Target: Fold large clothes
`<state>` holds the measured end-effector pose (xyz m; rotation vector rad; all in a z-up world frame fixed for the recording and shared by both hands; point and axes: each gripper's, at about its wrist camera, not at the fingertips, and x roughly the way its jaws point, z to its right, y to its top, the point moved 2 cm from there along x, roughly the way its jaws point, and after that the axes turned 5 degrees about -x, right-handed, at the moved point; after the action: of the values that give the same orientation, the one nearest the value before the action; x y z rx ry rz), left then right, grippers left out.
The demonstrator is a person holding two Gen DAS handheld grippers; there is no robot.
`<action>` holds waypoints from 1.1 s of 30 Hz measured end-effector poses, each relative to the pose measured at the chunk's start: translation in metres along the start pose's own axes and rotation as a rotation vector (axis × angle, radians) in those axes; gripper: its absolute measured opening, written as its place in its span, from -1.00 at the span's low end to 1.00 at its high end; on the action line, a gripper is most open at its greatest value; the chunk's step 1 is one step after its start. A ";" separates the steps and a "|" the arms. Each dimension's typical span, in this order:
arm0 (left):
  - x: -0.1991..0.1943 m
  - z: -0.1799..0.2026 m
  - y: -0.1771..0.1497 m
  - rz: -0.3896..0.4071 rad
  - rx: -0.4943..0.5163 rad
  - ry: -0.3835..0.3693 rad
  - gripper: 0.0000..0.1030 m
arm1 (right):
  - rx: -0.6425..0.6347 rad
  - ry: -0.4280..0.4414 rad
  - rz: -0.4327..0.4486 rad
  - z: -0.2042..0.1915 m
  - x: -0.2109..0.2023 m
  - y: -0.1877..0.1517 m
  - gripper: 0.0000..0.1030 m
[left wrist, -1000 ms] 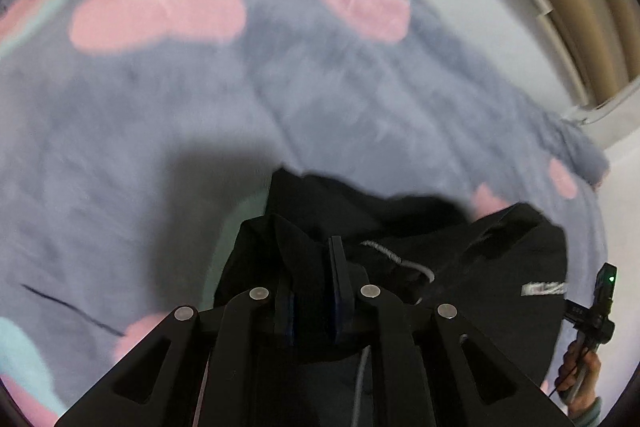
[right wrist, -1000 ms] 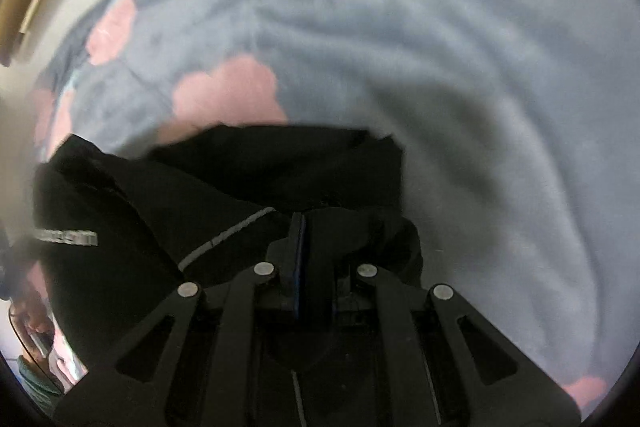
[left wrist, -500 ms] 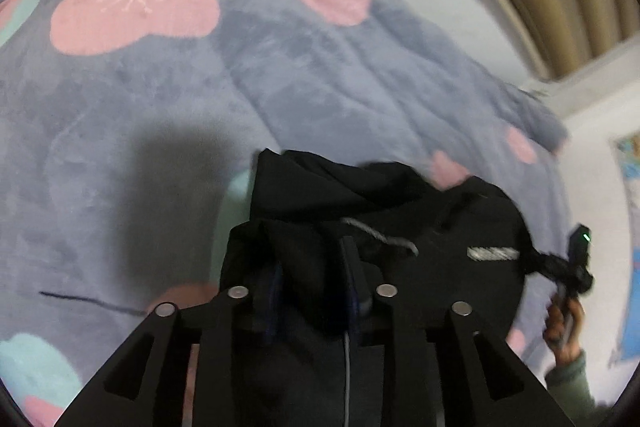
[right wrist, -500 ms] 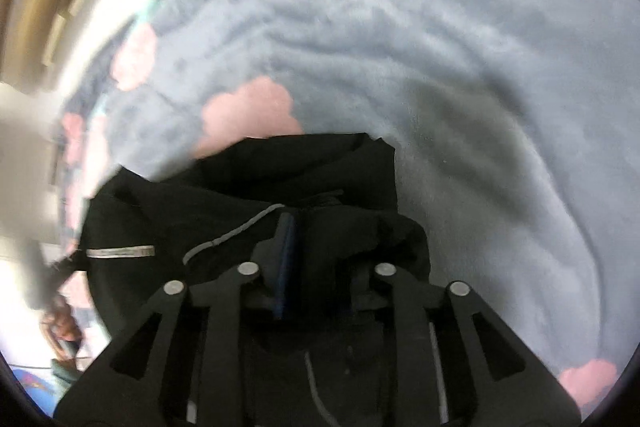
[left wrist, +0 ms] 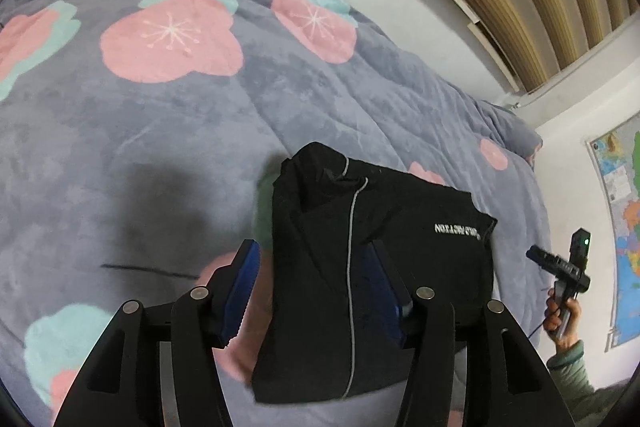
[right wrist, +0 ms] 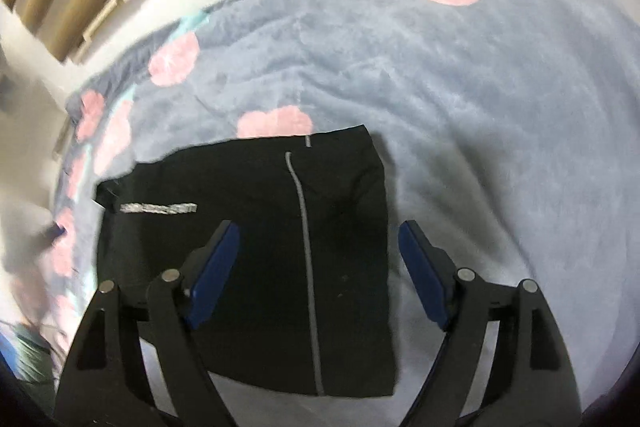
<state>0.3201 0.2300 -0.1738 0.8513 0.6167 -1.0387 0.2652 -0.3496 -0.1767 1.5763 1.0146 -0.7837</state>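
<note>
Black jacket [left wrist: 372, 267] lies folded beneath both wide-open, empty hand-held grippers [right wrist: 320, 267].

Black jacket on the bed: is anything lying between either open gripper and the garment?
Nothing visible does. The black jacket lies folded on the grey floral blanket, and both the left gripper and right gripper hang open directly over it, with only air between pads and fabric.

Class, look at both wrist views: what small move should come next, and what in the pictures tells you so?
Probably lift both grippers clear. The left gripper and right gripper are open, and the black jacket lies folded in a neat rectangle on the blanket.
</note>
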 end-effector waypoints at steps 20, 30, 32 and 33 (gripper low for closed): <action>0.158 -0.014 0.049 -0.169 -0.002 -0.075 0.11 | -0.038 0.146 -0.103 0.031 0.129 0.049 0.15; 0.071 0.017 0.052 0.109 0.000 -0.173 -0.75 | -0.106 -0.077 0.150 0.006 0.027 0.055 -0.89; 0.057 0.035 0.065 0.158 0.041 -0.139 -0.75 | -0.136 -0.125 0.192 -0.001 0.018 0.072 -0.89; 0.057 0.041 0.072 0.177 0.048 -0.120 -0.75 | -0.159 -0.163 0.208 -0.006 0.019 0.083 -0.91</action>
<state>0.4105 0.1862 -0.1736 0.8625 0.4090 -0.9387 0.3483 -0.3467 -0.1570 1.4298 0.7619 -0.6592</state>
